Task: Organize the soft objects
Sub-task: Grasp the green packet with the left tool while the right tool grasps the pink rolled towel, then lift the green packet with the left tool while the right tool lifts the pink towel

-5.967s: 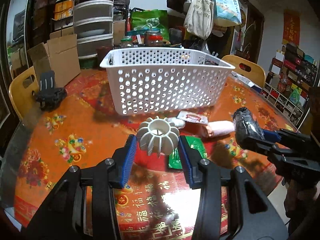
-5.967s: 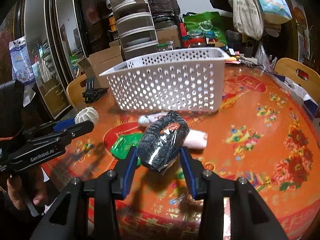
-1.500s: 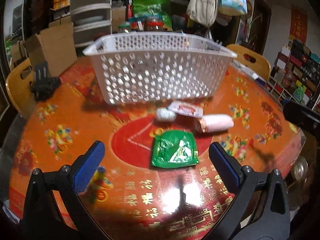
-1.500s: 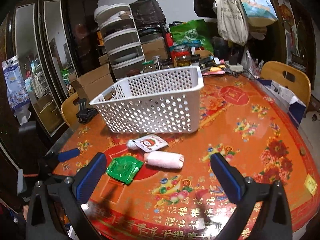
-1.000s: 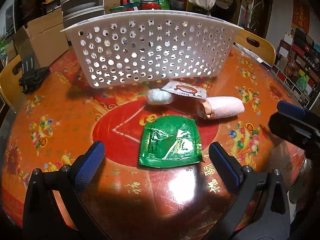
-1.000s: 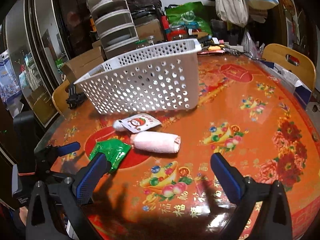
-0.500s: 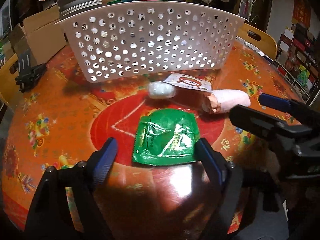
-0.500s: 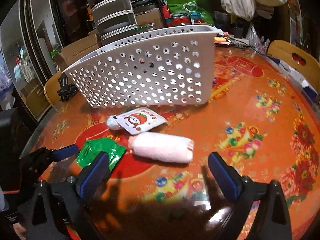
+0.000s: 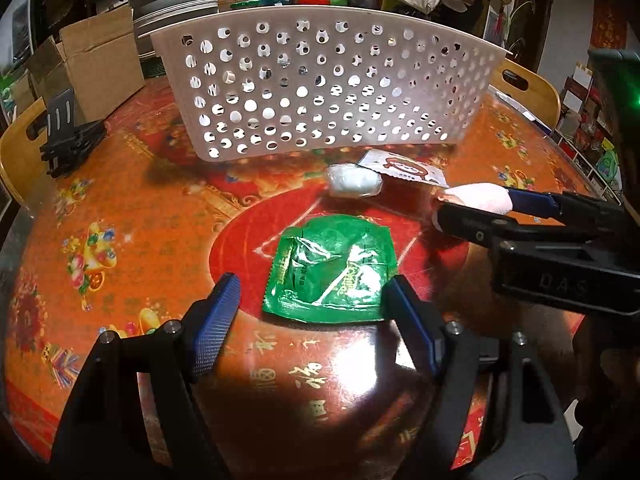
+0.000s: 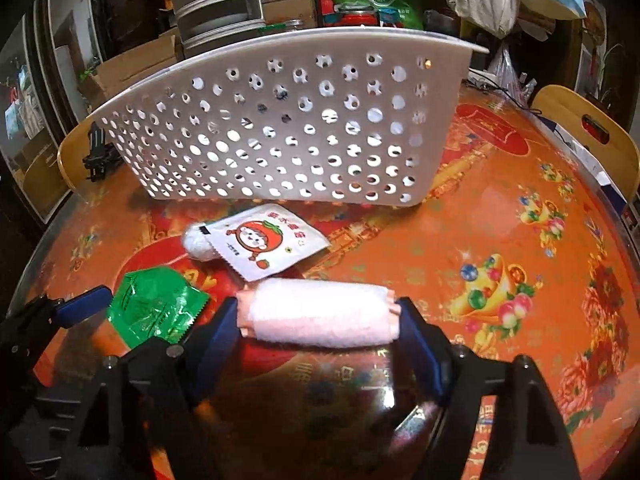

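Observation:
A green foil packet [image 9: 332, 268] lies flat on the orange table. My left gripper [image 9: 310, 296] straddles it with its jaws closing. The right pad touches the packet's edge and the left pad stands a little apart. A rolled pink towel [image 10: 320, 320] lies crosswise between the pads of my right gripper [image 10: 318, 316]. Those jaws are closing too, the pads reach the roll's two ends, and the roll looks unsqueezed. The white perforated basket [image 9: 320, 80] stands behind, its contents hidden. From the left wrist the right gripper [image 9: 474, 205] shows around the towel [image 9: 480, 196].
A white cartoon sachet [image 10: 268, 240] leans on a small white wrapped bundle [image 10: 196, 246] between the towel and the basket. A black folded stand [image 9: 68, 136] and a cardboard box [image 9: 92, 64] are at the far left. A wooden chair [image 10: 580, 124] stands beyond the table's right rim.
Both grippers came down close to the table and their jaws narrowed. The left now brackets the green packet. The right moved forward until the pink towel sits between its pads.

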Demonstrator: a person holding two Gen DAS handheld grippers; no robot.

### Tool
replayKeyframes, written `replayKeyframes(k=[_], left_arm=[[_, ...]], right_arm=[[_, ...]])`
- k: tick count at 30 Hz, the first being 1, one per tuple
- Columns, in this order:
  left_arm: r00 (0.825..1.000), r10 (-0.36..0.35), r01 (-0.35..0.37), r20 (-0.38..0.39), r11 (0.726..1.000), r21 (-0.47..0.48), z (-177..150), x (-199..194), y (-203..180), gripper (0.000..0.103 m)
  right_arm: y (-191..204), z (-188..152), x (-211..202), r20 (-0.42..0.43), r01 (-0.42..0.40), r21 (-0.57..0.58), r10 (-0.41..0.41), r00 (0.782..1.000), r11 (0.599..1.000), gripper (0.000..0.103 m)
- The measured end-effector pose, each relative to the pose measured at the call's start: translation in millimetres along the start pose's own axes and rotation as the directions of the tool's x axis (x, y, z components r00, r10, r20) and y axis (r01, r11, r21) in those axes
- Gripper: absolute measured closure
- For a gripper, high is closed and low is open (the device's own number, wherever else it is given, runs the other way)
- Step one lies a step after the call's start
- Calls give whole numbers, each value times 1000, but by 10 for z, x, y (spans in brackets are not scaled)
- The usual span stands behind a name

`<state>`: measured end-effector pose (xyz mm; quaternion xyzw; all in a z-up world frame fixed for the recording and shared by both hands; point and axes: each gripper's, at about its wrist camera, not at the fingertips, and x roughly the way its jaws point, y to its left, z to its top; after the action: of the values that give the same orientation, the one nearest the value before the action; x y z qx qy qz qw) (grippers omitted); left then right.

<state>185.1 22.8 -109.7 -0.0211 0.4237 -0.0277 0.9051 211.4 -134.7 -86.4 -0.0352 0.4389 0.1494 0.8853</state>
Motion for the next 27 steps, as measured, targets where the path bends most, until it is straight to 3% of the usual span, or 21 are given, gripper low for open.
replayKeyframes(k=[7, 13, 19, 24, 25, 27], left_arm=[[1000, -14, 14, 9, 1000, -14, -9, -1, 6, 30], [998, -48, 50, 47, 998, -37, -41, -58, 72, 56], [998, -35, 35, 44, 999, -16, -42, -58, 38, 57], [999, -26, 27, 32, 1000, -8, -25, -43, 24, 55], [999, -25, 25, 30, 1000, -7, -25, -39, 29, 50], [999, -40, 40, 4, 999, -9, -7, -5, 40, 26]], right_arm=[[-8, -33, -52, 26, -12, -1, 12, 1000, 1000, 29], [-30, -72, -197, 102, -42, 7, 41, 994, 999, 29], [-108, -74, -257, 133, -76, 26, 72, 989, 997, 29], [-131, -96, -285, 147, -98, 36, 92, 985, 994, 29], [-132, -97, -288, 150, -102, 36, 96, 984, 994, 29], [-139, -100, -297, 154, -109, 36, 102, 983, 993, 29]])
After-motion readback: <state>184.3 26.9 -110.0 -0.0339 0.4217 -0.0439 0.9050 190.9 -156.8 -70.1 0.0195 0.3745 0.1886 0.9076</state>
